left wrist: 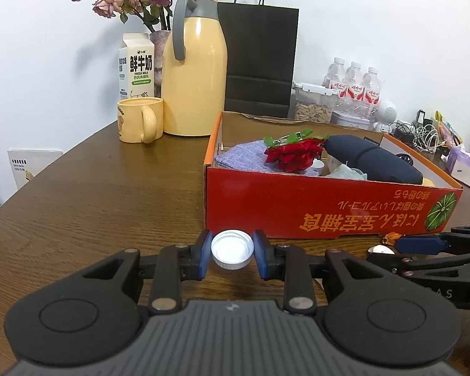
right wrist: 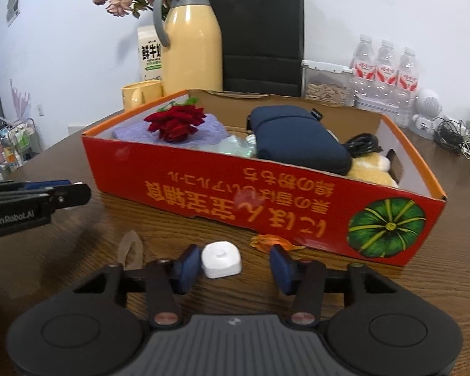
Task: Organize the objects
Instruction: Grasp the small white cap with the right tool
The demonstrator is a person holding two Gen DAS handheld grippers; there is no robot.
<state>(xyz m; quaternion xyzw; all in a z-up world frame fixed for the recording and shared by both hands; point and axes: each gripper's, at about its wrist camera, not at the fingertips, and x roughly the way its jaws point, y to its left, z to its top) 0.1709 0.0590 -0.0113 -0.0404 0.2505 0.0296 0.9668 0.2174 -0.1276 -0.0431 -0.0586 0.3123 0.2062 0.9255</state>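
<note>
Your left tongs (left wrist: 232,257) are clenched on the white bottle cap (left wrist: 232,253), open side up, both blue pads pressed against its rim, low over the wooden bench (left wrist: 94,206) just in front of the red cardboard box (left wrist: 297,206). Your right tongs (right wrist: 235,264) are spread wide, and the small white square case (right wrist: 221,259) lies on the bench between the pads, hard up against the left one with a clear gap to the right one, so nothing is gripped there. Just beyond that right pad, an orange dried flower scrap (right wrist: 271,241) lies at the foot of the box's front wall, and a clear plastic loop (right wrist: 131,249) rests on the bench off to the left of the case. The box sits mid-bench, its printing upside down with a green pumpkin on the front wall, and it's loaded: a red rose (right wrist: 175,122) on a lilac knitted cloth (right wrist: 210,131) toward the left end, a navy pouch (right wrist: 294,134) in the middle, a black cable (right wrist: 363,144) and a yellow plush toy (right wrist: 369,167) toward the right end. Behind it along the bench's back edge stand the yellow mug (left wrist: 139,119), the milk carton (left wrist: 136,65), the yellow thermos jug (left wrist: 194,75) and a black paper bag (left wrist: 260,59).
</note>
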